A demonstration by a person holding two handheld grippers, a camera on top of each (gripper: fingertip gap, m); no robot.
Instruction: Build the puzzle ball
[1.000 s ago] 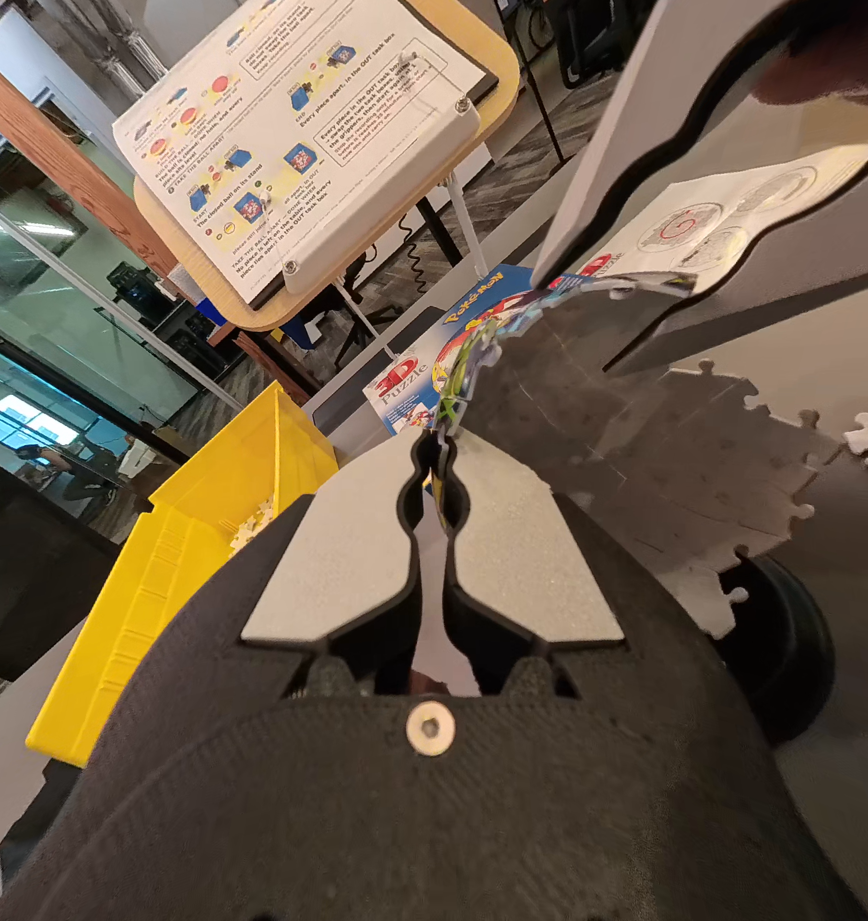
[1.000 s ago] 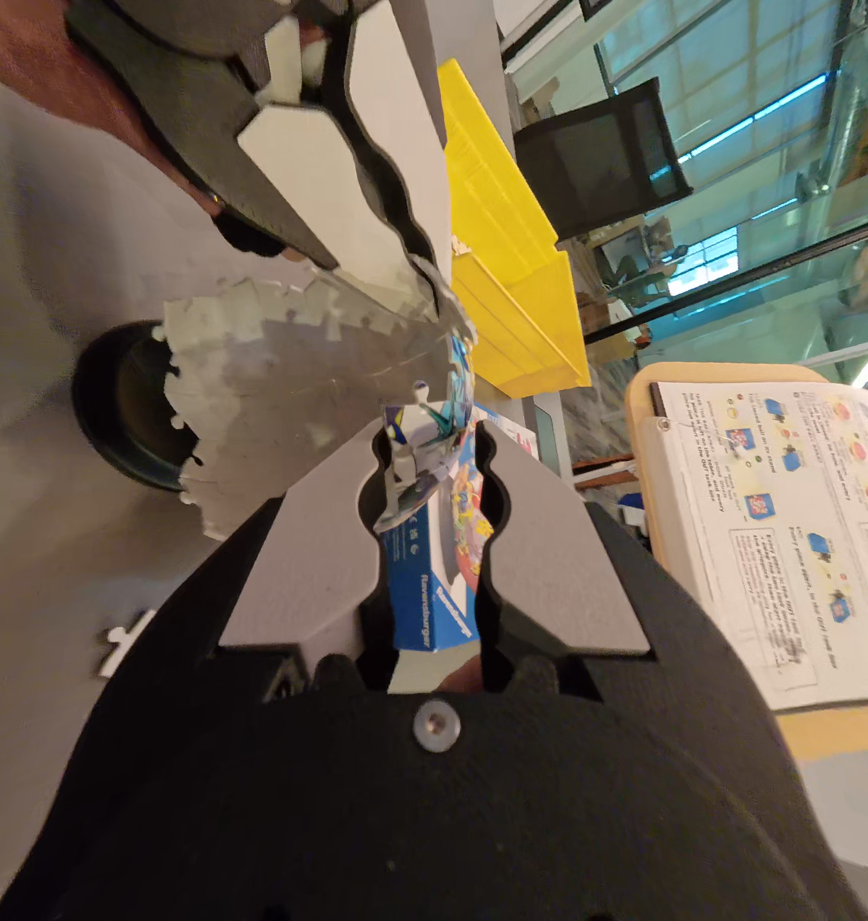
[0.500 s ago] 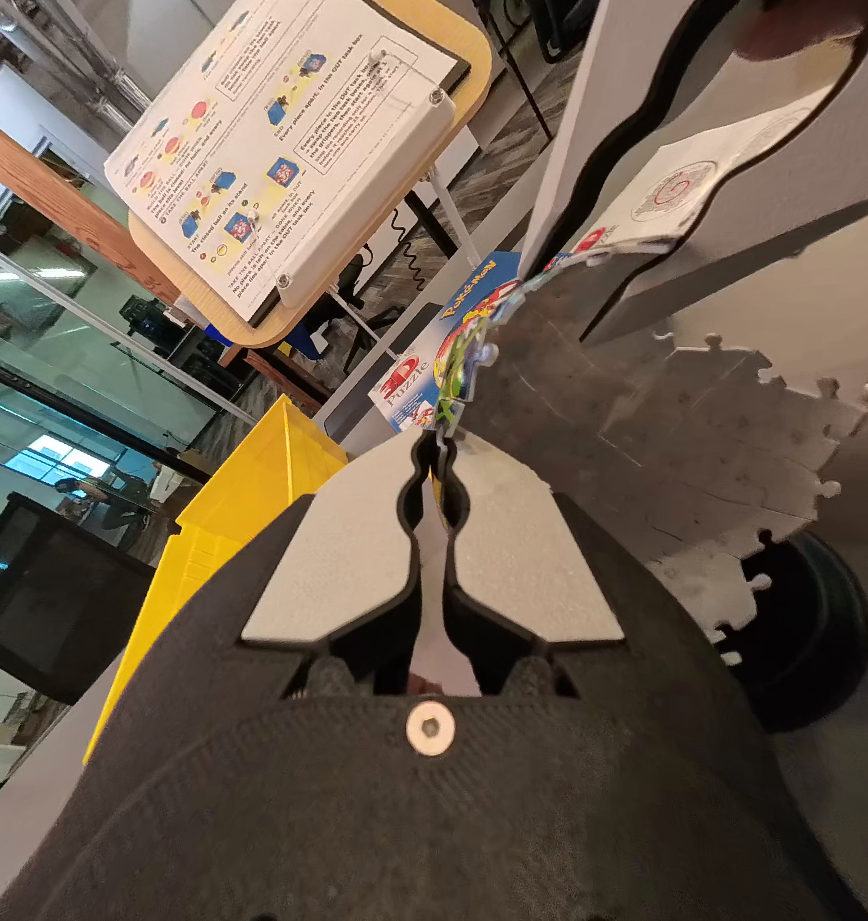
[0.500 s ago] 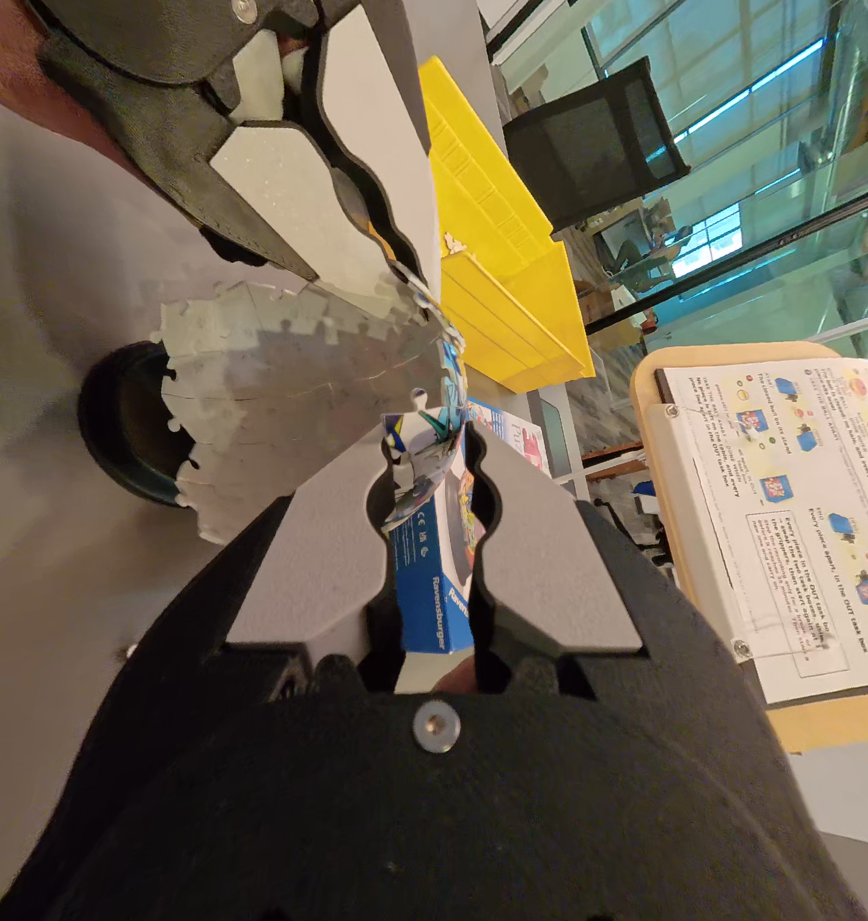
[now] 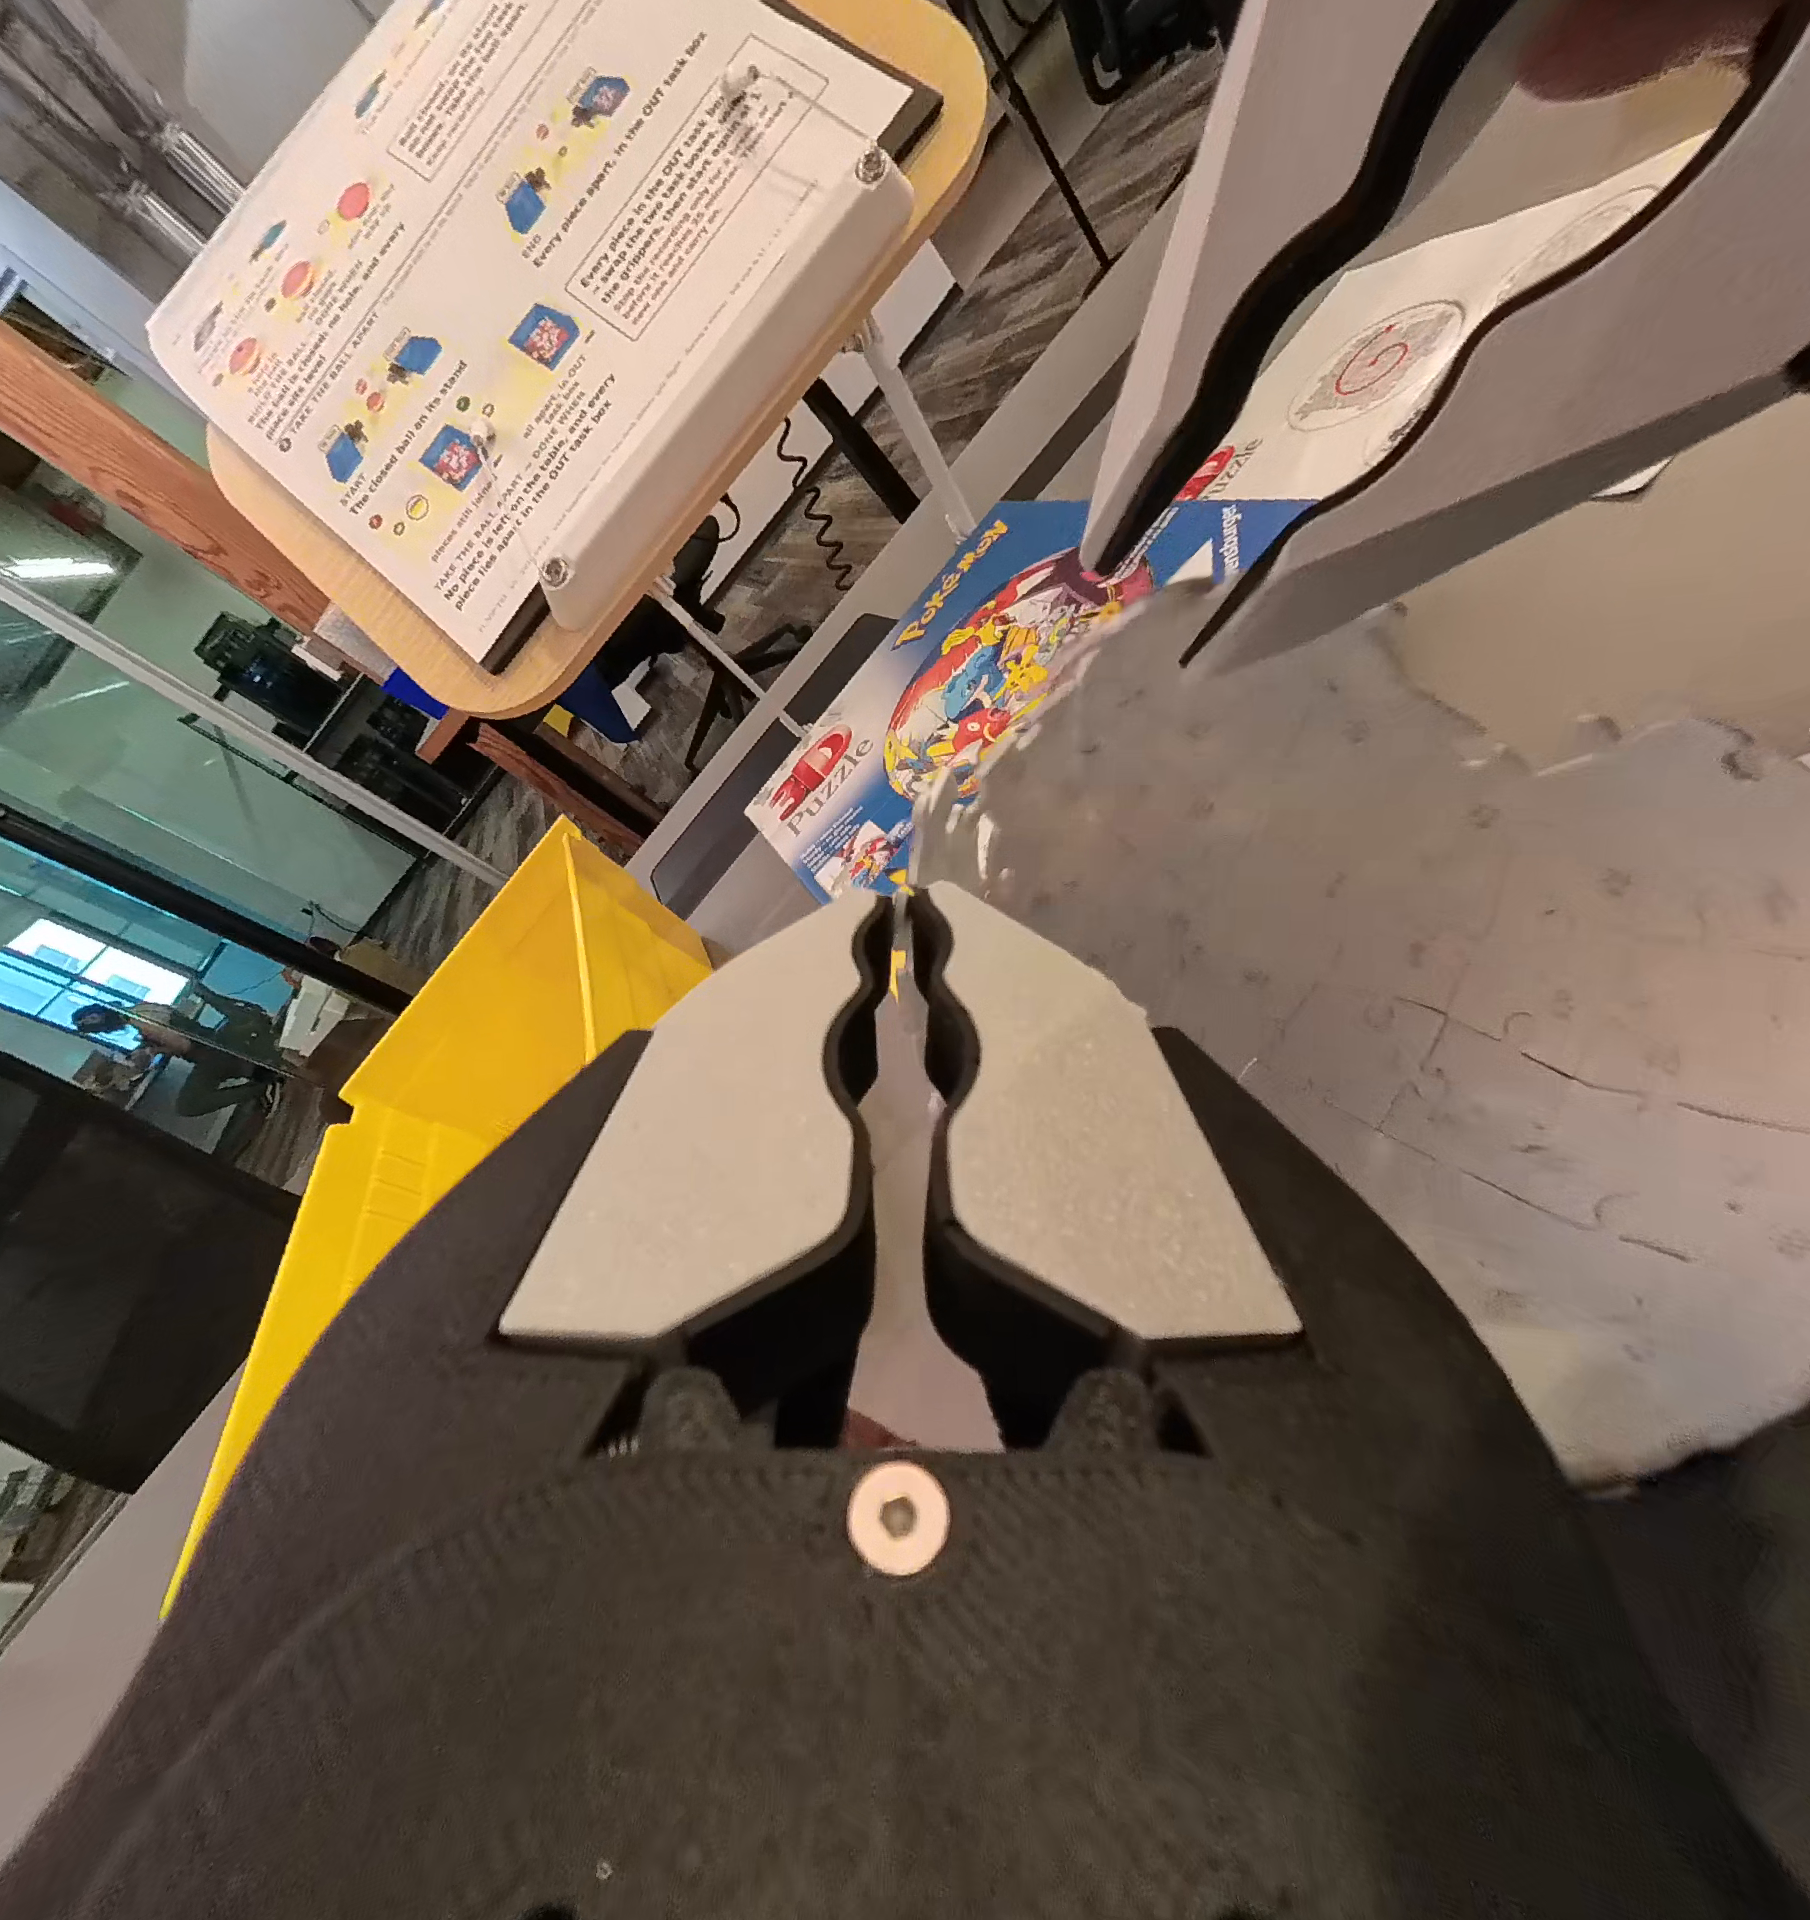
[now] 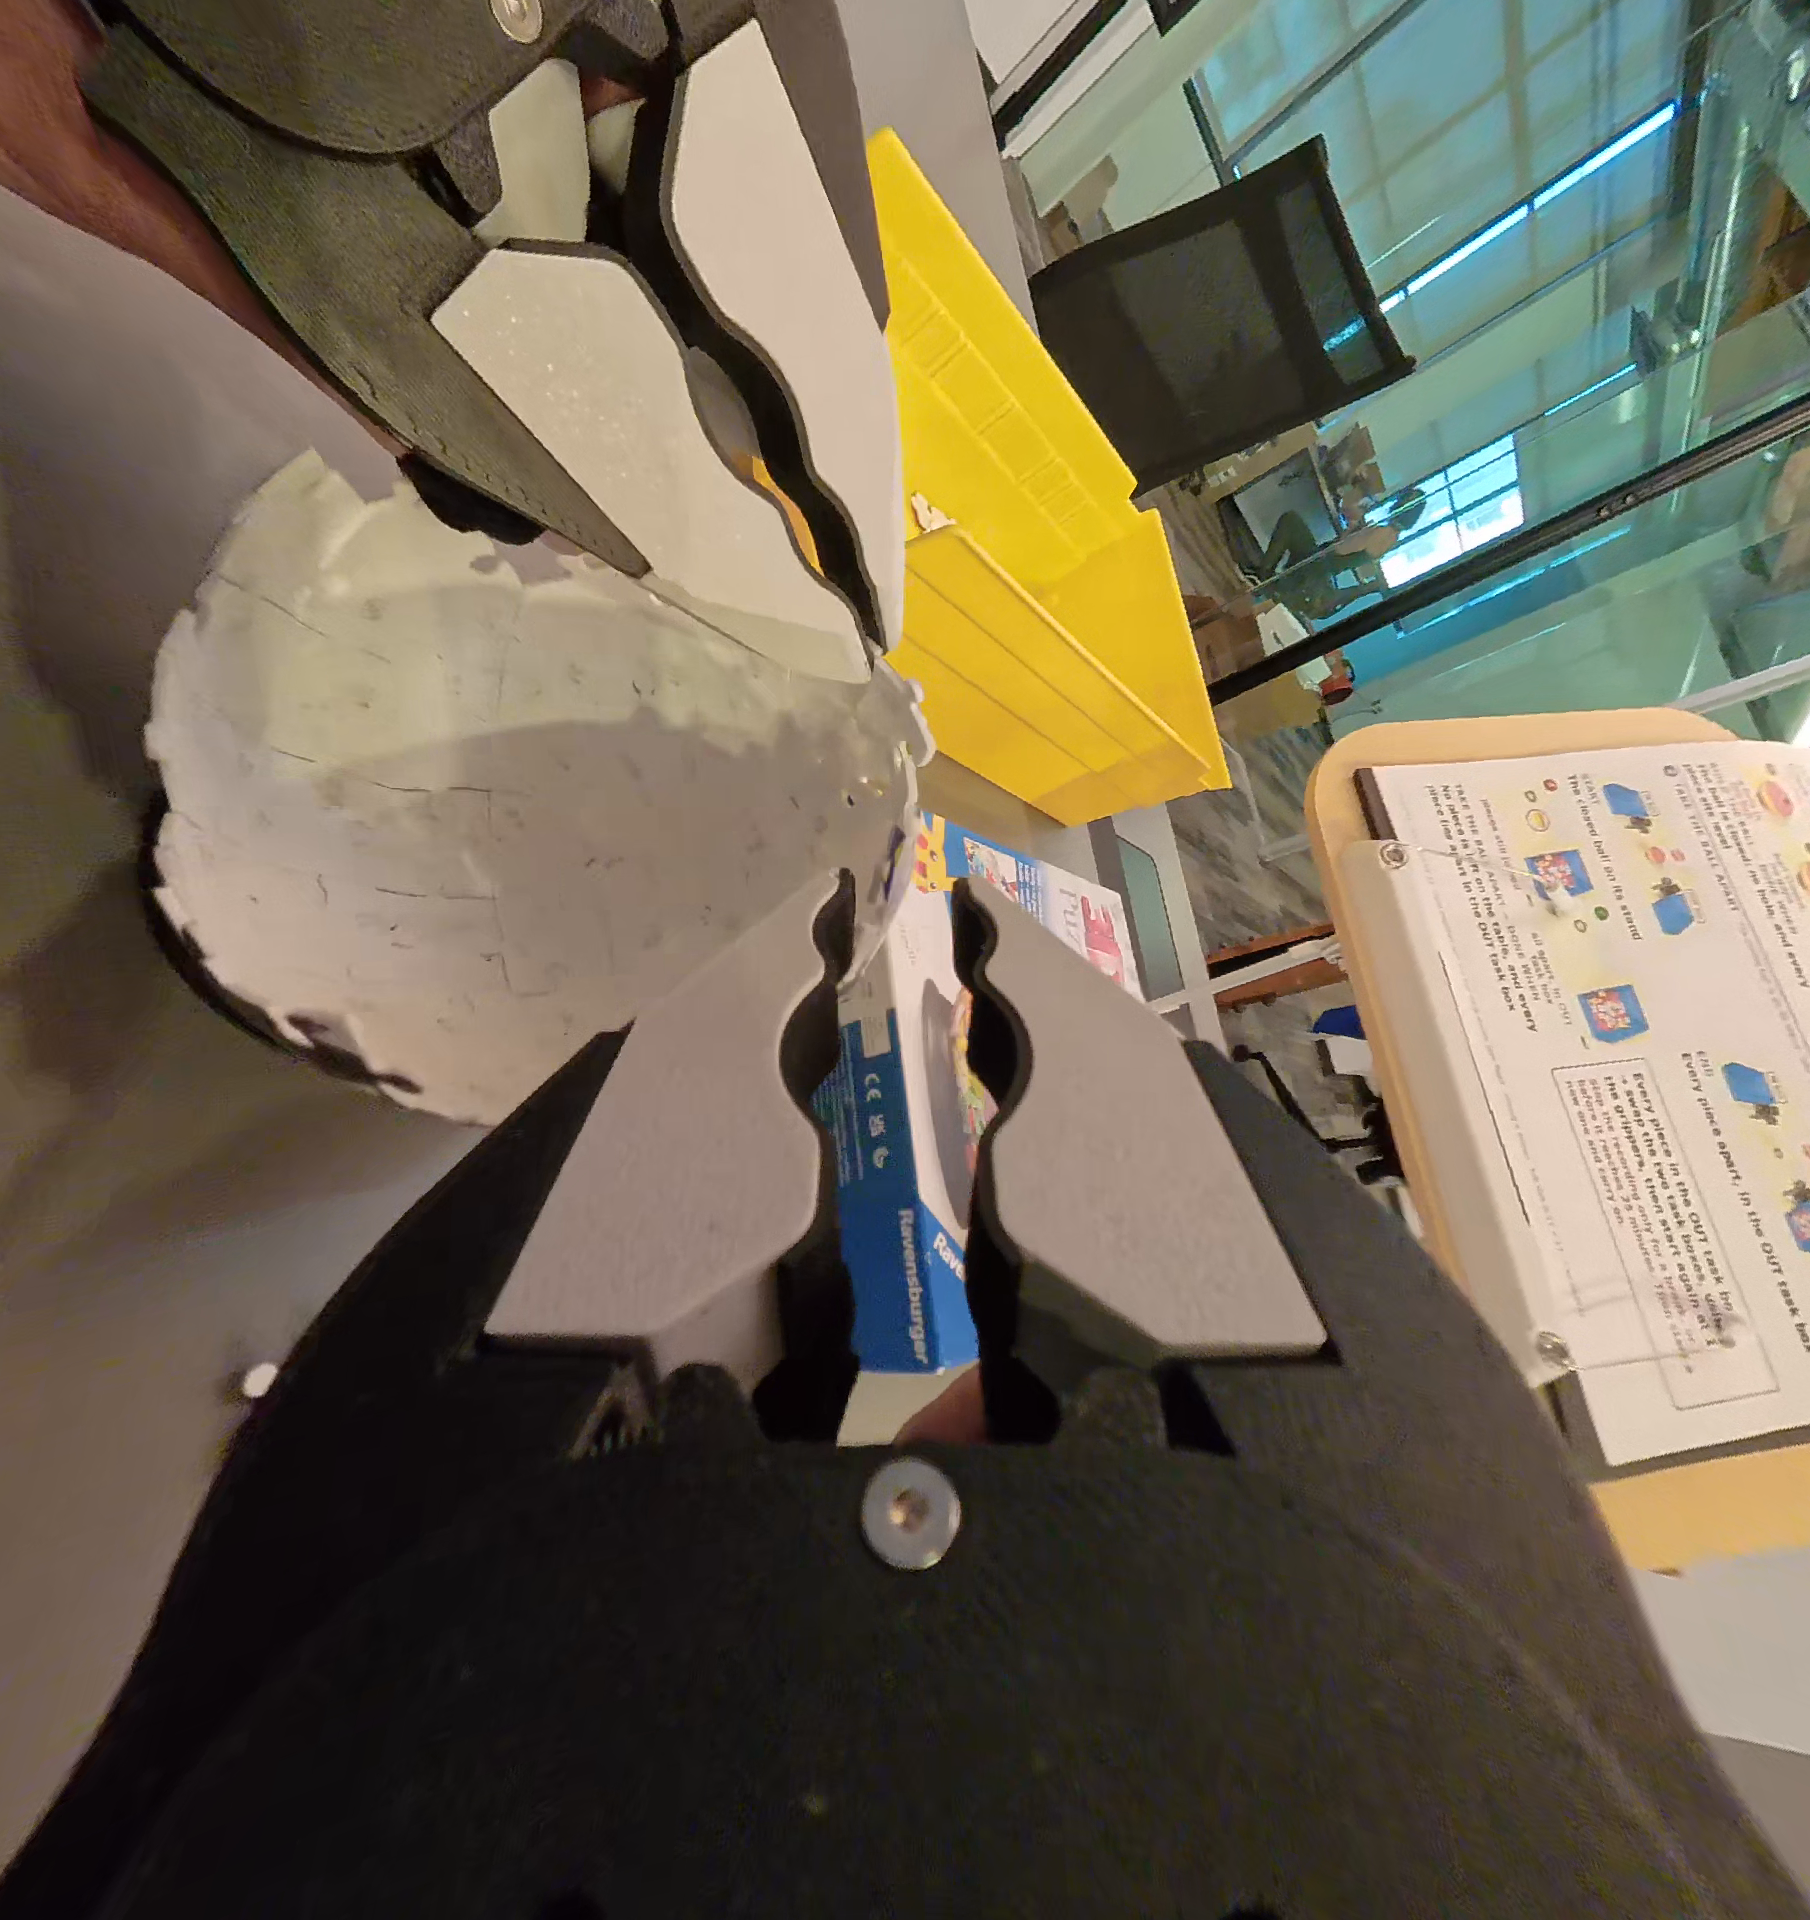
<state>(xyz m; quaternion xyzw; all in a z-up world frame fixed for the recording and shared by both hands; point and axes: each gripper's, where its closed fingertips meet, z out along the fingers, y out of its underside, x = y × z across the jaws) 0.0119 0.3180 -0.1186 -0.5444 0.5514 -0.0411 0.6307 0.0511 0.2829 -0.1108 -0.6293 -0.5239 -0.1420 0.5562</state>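
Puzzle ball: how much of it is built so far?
Roughly half, it seems: many pieces already lock into a curved open shell, resting over a dark stand. In hand: the left gripper is shut on the shell's rim; the right gripper sits at the same rim, jaws apart. Left: closing the rest of the sphere. More pieces lie in the yellow bin.
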